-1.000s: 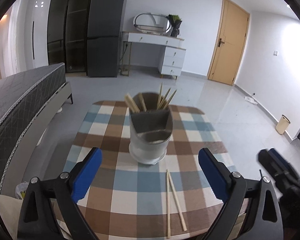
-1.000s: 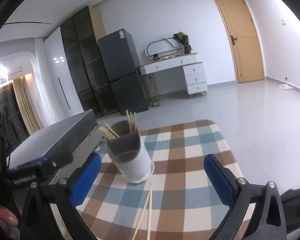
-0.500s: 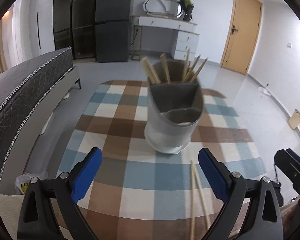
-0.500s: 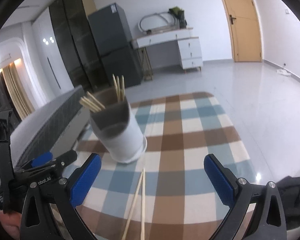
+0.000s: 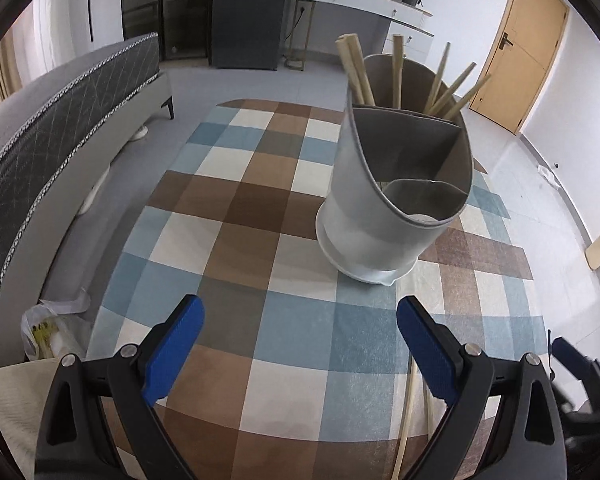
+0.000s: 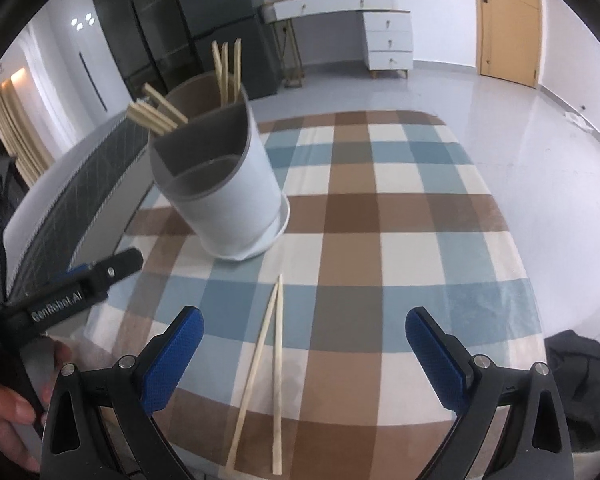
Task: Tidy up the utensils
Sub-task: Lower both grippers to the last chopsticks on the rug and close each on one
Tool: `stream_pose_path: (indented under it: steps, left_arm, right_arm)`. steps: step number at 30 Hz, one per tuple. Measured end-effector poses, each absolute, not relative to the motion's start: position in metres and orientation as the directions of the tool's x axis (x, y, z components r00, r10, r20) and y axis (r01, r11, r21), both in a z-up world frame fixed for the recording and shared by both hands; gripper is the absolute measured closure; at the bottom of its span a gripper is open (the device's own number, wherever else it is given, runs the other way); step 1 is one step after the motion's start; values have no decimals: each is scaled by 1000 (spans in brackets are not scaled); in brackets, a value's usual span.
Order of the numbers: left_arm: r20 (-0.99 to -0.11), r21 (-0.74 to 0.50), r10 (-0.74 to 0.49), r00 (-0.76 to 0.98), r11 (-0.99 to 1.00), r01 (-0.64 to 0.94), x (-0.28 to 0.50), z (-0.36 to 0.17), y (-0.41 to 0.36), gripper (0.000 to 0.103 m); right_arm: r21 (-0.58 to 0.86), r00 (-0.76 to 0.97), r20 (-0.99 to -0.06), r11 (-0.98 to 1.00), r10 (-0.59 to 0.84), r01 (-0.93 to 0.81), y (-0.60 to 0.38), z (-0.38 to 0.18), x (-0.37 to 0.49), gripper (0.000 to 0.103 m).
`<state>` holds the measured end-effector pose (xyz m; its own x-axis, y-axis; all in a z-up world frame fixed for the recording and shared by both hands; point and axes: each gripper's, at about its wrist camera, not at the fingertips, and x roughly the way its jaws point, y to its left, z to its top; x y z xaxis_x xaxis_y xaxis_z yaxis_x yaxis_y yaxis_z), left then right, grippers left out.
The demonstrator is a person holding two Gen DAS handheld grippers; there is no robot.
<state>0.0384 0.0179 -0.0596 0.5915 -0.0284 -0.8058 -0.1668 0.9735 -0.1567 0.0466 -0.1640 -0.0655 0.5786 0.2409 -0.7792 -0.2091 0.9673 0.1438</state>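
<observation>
The left gripper (image 5: 300, 340), blue pads spread wide and empty, hangs over a checked brown, blue and white tablecloth (image 5: 236, 216). A grey divided cylindrical utensil holder (image 5: 396, 196) stands ahead, wooden chopsticks (image 5: 358, 70) upright in its rear compartment. Two loose wooden chopsticks (image 5: 407, 412) lie near the right pad.

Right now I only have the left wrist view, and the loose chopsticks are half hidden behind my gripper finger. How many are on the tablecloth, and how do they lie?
Observer: Two loose chopsticks lie on the checked tablecloth. Their far tips meet near the utensil holder, and they spread apart toward the near edge.
Operator: Is the right gripper open?
Observer: Yes, the right gripper is open and empty, and both chopsticks show between its fingers.
Operator: Do the tips touch the holder?
Observer: No, a strip of cloth shows between the tips and the holder's base.
</observation>
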Motion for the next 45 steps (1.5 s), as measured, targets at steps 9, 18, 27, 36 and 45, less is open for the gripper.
stream_pose_path:
  steps: [9,18,27,36,45]
  left_arm:
    - [-840,-232,-76,537,945,-229,51,-69,38,9]
    - [-861,-242,-86,501,936,-256,58,-75,44,9]
    - [-878,-248,-89,471,925,-287,61,-81,50,9]
    - [-883,-259,-94,460,915,-310,63,-83,56,9]
    - [-881,-273,-104,461,908,-317,66,-82,56,9]
  right_arm:
    - [51,460,-872,965,169,-258,-136,-102,73,17]
    - [9,361,-925,959,116,-283,-125,-136,90,41]
    - [-76,380,-923,948,50,-309,-115,-140,88,58]
    - [-58,401,-913,955,67,-291,-108,-142,101,60]
    - [-32,429,-897,955,102,-294,-103,-141,119,99]
